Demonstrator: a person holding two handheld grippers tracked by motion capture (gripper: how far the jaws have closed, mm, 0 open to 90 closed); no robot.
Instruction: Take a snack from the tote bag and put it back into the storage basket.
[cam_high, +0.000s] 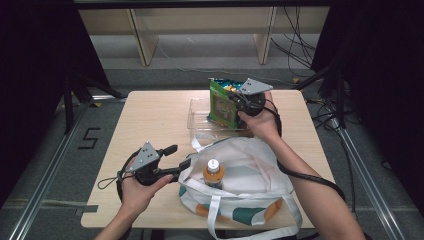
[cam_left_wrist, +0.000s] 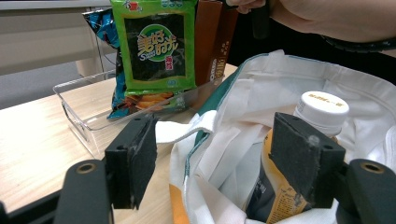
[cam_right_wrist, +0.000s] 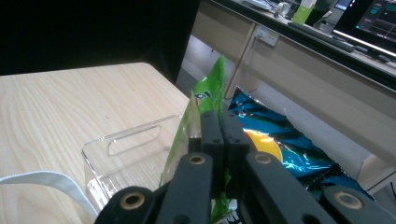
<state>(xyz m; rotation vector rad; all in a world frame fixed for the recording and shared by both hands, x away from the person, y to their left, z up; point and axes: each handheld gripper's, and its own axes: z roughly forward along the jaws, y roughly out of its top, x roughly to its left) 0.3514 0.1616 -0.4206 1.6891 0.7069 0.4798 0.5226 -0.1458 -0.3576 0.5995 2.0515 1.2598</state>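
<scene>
The green seaweed snack packet (cam_left_wrist: 154, 46) stands upright in the clear plastic bin (cam_high: 197, 117) at the far middle of the table (cam_high: 150, 120), its long axis vertical and its printed face turned toward the person's side. By its look it is a light, thin foil pouch: crinkly, slippery on the faces, easily crushed, with brittle sheets inside, so the flat sealed top edge is the sensible place to pinch it, not the belly. That is where the right claw (cam_right_wrist: 218, 128) has it, jaws clenched together on the upper edge of the packet. A grip this high lets the pouch hang plumb, though it may swing or slip if jerked. Just behind it in the bin leans a blue chip bag (cam_right_wrist: 275, 140), and beside that stand two brown boxes (cam_left_wrist: 212, 39). Nearer the person lies a white tote bag (cam_high: 250, 175) with green and orange patches, its mouth gaping, an orange drink bottle (cam_high: 213, 172) with a white cap upright inside. The left claw (cam_left_wrist: 215, 161) is released, jaws standing wide on either side of the bag's rim, with the rim lying loose between them.
</scene>
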